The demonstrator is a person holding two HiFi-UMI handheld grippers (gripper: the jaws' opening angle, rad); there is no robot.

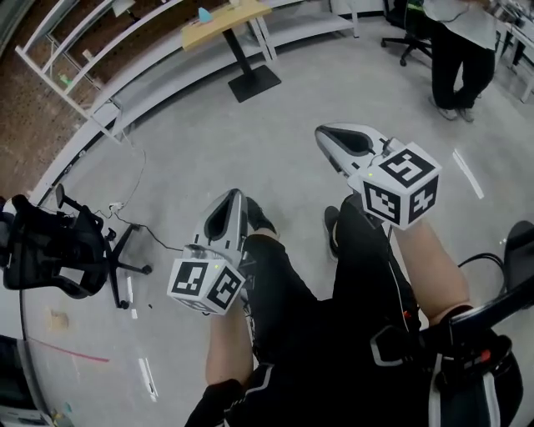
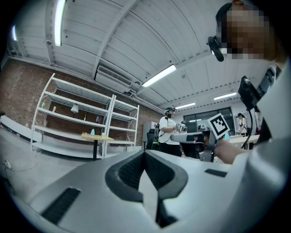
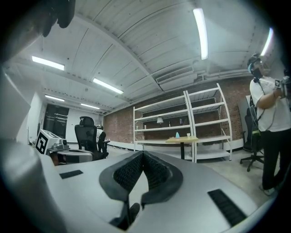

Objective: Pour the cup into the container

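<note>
A small wooden table (image 1: 225, 22) stands far off by the shelving, with a little blue thing (image 1: 204, 14) on it. In the right gripper view that table (image 3: 182, 139) carries the blue thing (image 3: 177, 134) and a small pale cup (image 3: 188, 135) beside it. My left gripper (image 1: 236, 194) and right gripper (image 1: 322, 132) are held level over the floor, well short of the table. The jaws of both are shut with nothing between them, as the left gripper view (image 2: 145, 153) and right gripper view (image 3: 143, 154) show. No container is clearly in sight.
A black office chair (image 1: 50, 250) stands at the left with cables on the floor. White shelf racks (image 1: 75, 50) line the brick wall. A person (image 1: 459, 50) stands at the upper right beside another chair (image 1: 409, 33). My own legs are below the grippers.
</note>
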